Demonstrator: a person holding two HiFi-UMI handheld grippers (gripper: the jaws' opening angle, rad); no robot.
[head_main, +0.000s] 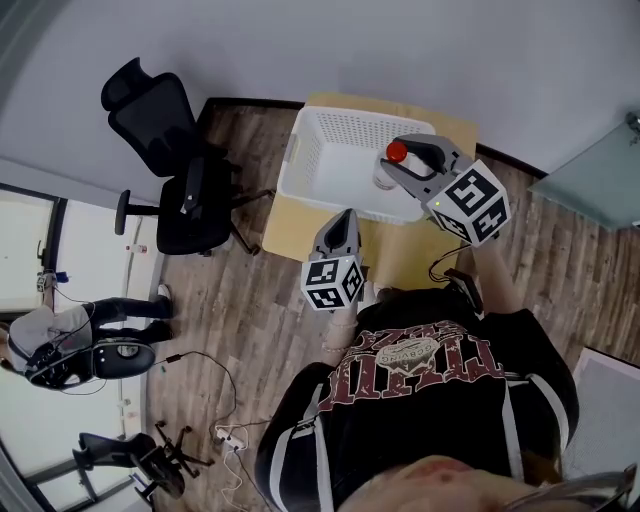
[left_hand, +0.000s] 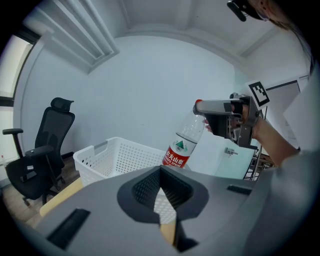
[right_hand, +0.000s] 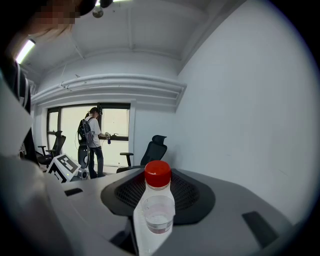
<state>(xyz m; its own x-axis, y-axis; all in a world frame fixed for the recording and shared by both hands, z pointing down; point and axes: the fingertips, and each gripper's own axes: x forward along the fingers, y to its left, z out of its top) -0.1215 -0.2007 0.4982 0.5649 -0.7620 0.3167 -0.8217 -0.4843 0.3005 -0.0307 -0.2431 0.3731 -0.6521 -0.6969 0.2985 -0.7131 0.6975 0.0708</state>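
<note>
Two grippers in view, and we note only one loaded. The right gripper is clamped on the neck of a plastic bottle, just under its red cap. In the right gripper view the cap stands up between the two jaws, and the clear body runs down from it toward the camera. From the left gripper view we read the bottle as tilted. The cap is up and to the right in the jaws, and the base is down and to the left, where it passes behind the left gripper's own body. We cannot tell whether the base touches anything. In the head view the bottle shows over the near right corner of the white perforated basket, which sits on the pale wooden worktop.

The bottle's wall is transparent. It has a red label with white characters and a small green triangle mark, and through the wall we can see a little clear liquid.

The left gripper hangs over the near edge of the worktop, just short of the basket and well apart from the bottle. Its jaws meet at the tips with nothing between them; through the slit below the tips we see only basket lattice and wood. A black office chair stands on the wood floor to the left of the worktop.
</note>
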